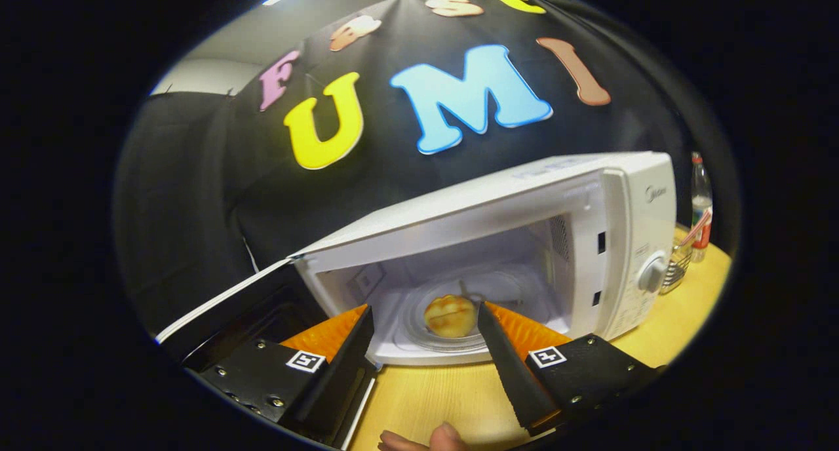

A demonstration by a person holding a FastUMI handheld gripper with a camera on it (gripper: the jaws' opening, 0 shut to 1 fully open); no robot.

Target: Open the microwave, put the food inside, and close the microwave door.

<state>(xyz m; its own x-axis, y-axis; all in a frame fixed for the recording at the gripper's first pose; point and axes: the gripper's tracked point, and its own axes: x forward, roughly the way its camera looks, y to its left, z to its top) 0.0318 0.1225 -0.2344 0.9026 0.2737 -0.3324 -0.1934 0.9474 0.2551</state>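
A fingertip (446, 436) rests on the desk (432, 398) below the gripper (426, 320), whose fingers gape wide, holding nothing. The bun (449, 316) sits on the turntable (419, 326) inside the open microwave (629, 241).

Wooden table (682, 320) – light yellow top, bare in the foreground. On its far right end stands a clear plastic bottle (701, 202), upright, red cap, red-and-white label. Just in front of the bottle sits a small wire basket (675, 267), with something thin and red-and-white leaning out of it – contents too small to tell. Black cloth wall (196, 195) behind, and a pale room wall (210, 74) above it.
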